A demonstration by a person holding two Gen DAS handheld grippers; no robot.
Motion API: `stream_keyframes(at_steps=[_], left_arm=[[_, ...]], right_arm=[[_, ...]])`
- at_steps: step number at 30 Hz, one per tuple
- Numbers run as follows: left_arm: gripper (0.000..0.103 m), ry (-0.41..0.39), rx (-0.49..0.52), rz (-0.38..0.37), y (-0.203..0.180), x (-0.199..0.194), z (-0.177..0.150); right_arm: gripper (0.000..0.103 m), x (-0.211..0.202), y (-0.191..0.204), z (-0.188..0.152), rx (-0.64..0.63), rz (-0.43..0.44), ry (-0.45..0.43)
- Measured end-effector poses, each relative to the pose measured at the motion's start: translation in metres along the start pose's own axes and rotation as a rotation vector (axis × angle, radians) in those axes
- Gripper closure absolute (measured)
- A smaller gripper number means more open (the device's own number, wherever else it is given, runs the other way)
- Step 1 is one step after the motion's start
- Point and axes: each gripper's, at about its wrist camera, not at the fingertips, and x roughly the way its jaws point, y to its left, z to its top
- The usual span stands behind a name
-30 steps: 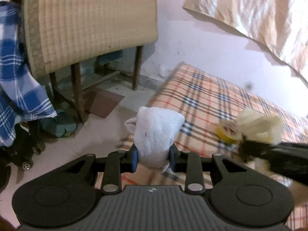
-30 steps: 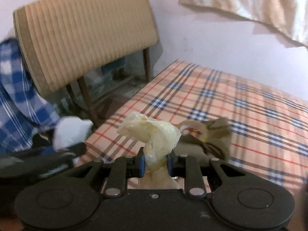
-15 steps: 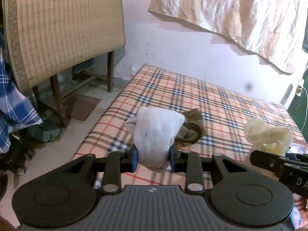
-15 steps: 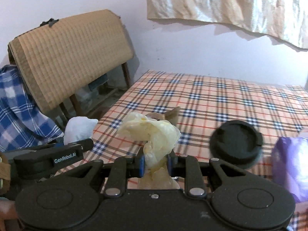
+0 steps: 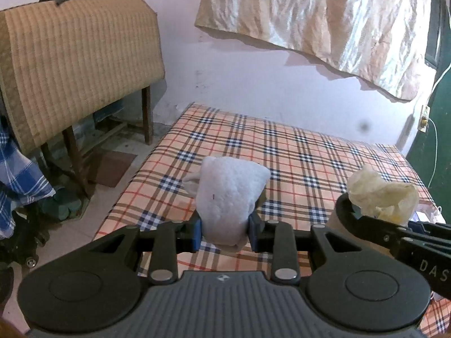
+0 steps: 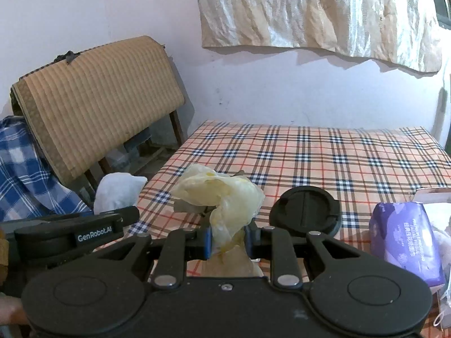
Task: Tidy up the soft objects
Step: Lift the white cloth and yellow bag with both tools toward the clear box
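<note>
My left gripper (image 5: pixel 225 232) is shut on a white fluffy cloth (image 5: pixel 228 194) and holds it above the near edge of the plaid bed (image 5: pixel 296 152). My right gripper (image 6: pixel 227 239) is shut on a crumpled pale yellow cloth (image 6: pixel 220 197), also held above the bed (image 6: pixel 324 152). The yellow cloth shows at the right of the left wrist view (image 5: pixel 380 194). The white cloth shows at the left of the right wrist view (image 6: pixel 118 193). A brownish cloth on the bed is mostly hidden behind the held ones.
A black round lid (image 6: pixel 305 211) lies on the bed. A purple tissue pack (image 6: pixel 406 239) lies at the right. A woven mat over a wooden frame (image 5: pixel 76 64) and a blue checked cloth (image 5: pixel 17 174) stand left of the bed.
Both grippers have risen and swung right, keeping their cloths. The view now takes in more of the bed, the lid and the tissue pack.
</note>
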Motion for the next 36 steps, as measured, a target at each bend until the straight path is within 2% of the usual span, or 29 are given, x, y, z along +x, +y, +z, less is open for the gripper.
stream_keyframes(at_steps=[18,36], left_arm=[[0.070,-0.006,0.064,-0.041,-0.037,-0.013,-0.002],[0.070,-0.001,0.101,-0.076,-0.065,-0.010,-0.004]], right_arm=[[0.076,-0.029,-0.026,0.001,0.026,-0.032,-0.032],[0.076,-0.041,-0.053,0.001,0.062,-0.070,-0.050]])
